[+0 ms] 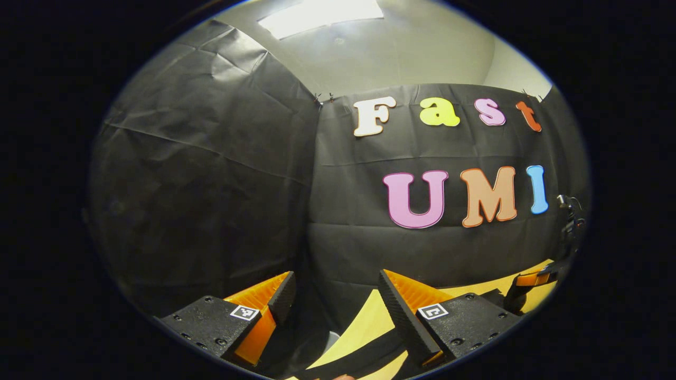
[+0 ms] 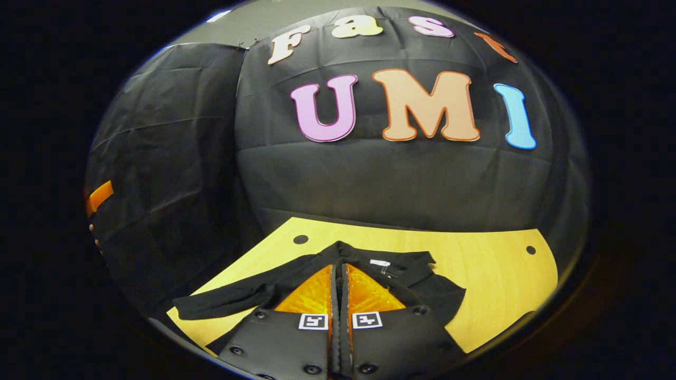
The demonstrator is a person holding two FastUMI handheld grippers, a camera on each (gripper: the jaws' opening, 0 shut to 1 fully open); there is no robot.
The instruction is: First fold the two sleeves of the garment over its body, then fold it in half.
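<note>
My left gripper (image 1: pixel 335 287) hangs with jaws wide, holding nothing, above the table (image 1: pixel 369 322) edge. My right gripper (image 2: pixel 338 274) has jaws pressed together, empty, over the black garment (image 2: pixel 317 279), which lies spread on the table, one sleeve (image 2: pixel 227 303) extended leftward.

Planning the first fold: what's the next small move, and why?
Probably tip the left gripper down toward the sleeve: it is open and faces the wall, while the sleeve lies spread out on the table, unfolded.
</note>
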